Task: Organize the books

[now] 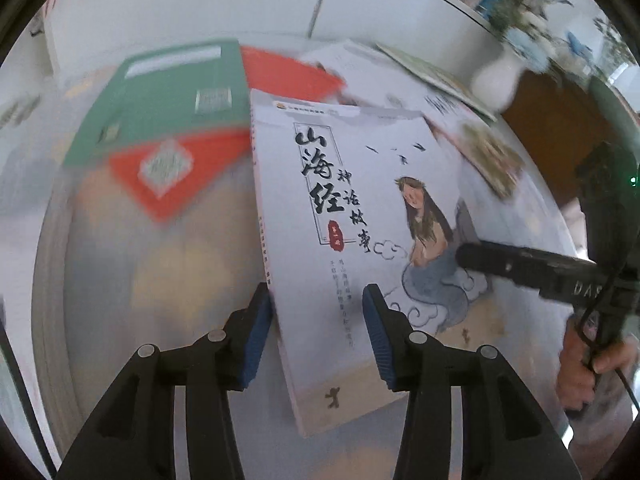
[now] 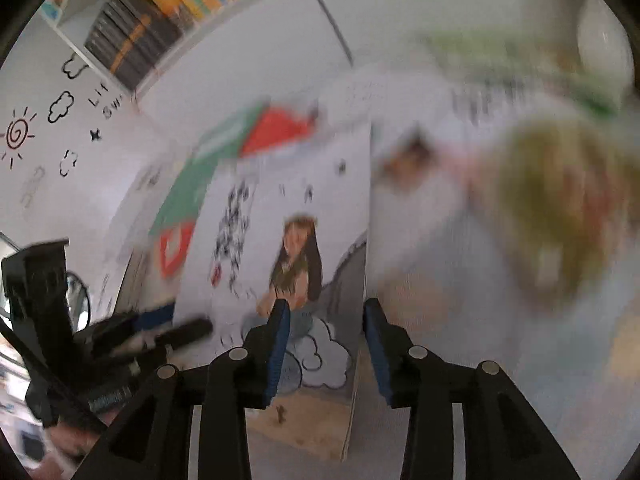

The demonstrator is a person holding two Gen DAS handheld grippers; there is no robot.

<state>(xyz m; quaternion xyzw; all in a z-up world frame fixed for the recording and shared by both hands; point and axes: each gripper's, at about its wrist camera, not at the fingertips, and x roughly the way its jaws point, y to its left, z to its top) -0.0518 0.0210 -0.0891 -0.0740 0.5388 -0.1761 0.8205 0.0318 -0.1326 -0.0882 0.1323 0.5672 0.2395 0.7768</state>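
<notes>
Your left gripper (image 1: 318, 332) and right gripper (image 2: 326, 346) loosely straddle the white storybook (image 1: 360, 216), gripping nothing; it may slide.

wall (image 2: 224, 64): white, black doodles at left – sun (image 2: 17, 136), 2 clouds, small star | vase (image 1: 498, 78): white, blurred, blue-green sprigs above, standing at the far right | brown wooden surface (image 1: 560, 128): just beside the vase, lower right | table (image 1: 132, 264): pale, glossy top, curved near edge
</notes>
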